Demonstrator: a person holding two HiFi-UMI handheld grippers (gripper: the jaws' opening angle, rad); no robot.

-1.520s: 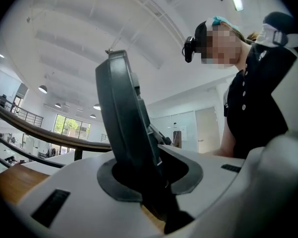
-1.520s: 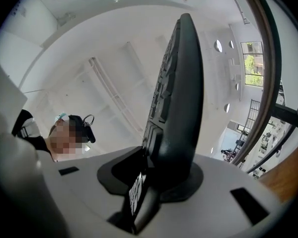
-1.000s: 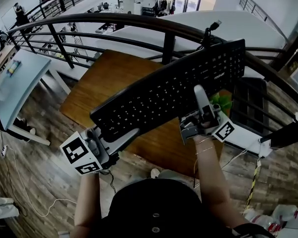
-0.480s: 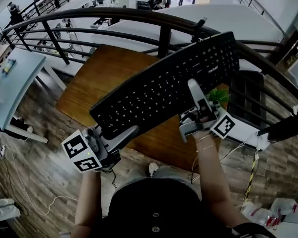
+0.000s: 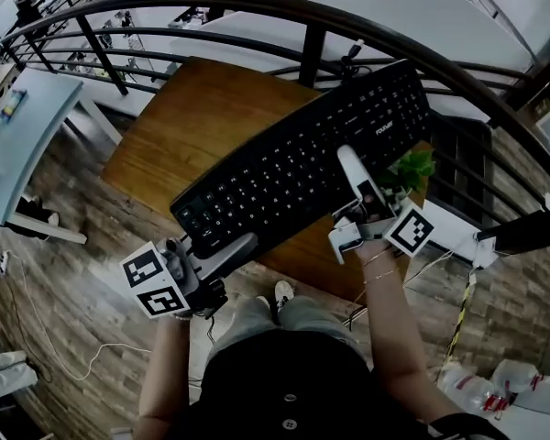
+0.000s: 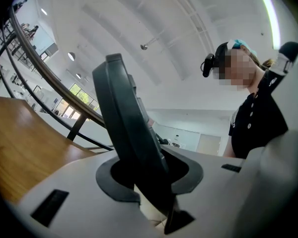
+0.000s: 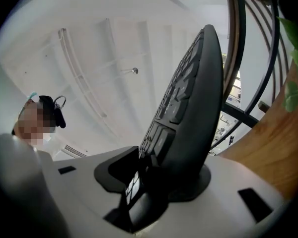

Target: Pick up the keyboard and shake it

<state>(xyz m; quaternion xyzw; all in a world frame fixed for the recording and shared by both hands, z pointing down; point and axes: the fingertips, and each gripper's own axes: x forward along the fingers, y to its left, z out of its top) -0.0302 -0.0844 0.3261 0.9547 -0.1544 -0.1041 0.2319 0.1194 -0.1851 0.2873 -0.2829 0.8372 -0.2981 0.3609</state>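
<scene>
Black keyboard (image 5: 302,168) aloft over wooden table (image 5: 192,117), green plant (image 5: 408,168), perhaps potted, alongside

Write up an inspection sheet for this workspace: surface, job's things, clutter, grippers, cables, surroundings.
Surface: wooden table, bare where it shows.
Job's things: black keyboard, held tilted in the air over the table.
Clutter: green plant at the table's right edge.
Grippers: left gripper clamped on the keyboard's near left end; right gripper has just been opening its jaws, keyboard between them, key-side pad apparently off the keys.
Cables: keyboard cable at its far edge; white cable on the floor.
Surroundings: dark railing behind the table, wood floor.
</scene>
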